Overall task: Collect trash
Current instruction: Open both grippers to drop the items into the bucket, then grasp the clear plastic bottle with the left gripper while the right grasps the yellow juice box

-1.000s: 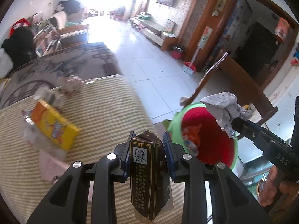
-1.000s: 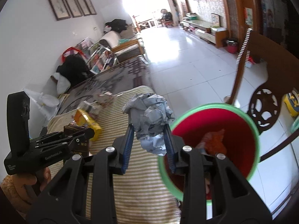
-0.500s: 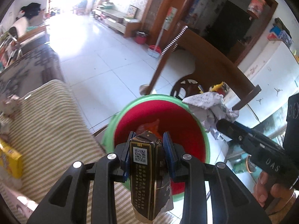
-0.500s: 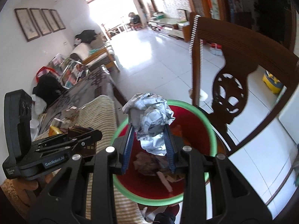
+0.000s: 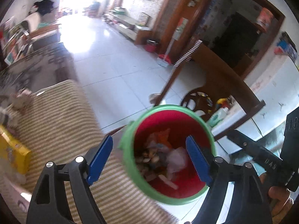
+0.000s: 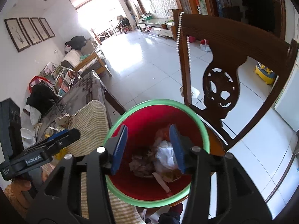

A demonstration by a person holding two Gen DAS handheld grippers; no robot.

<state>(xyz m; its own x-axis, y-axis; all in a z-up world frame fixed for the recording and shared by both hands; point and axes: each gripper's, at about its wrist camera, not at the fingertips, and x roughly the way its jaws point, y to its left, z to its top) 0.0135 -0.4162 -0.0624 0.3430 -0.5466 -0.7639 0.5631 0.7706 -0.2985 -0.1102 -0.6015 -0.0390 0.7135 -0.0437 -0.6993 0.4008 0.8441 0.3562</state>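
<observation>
Over the bin (image 6: 202, 128), "GenRobot.AI"-marked left tongs (image 6: 61, 137) gape empty.

A table draped in a beige striped cloth (image 5: 61, 123) carries a yellow box (image 5: 13, 154) near its left edge and a crumpled wad (image 6: 64, 119), possibly foil or paper, toward the far end. Beyond it stretches a white tiled floor (image 6: 149, 59). On the floor stands a carved wooden chair (image 6: 220, 78).
</observation>
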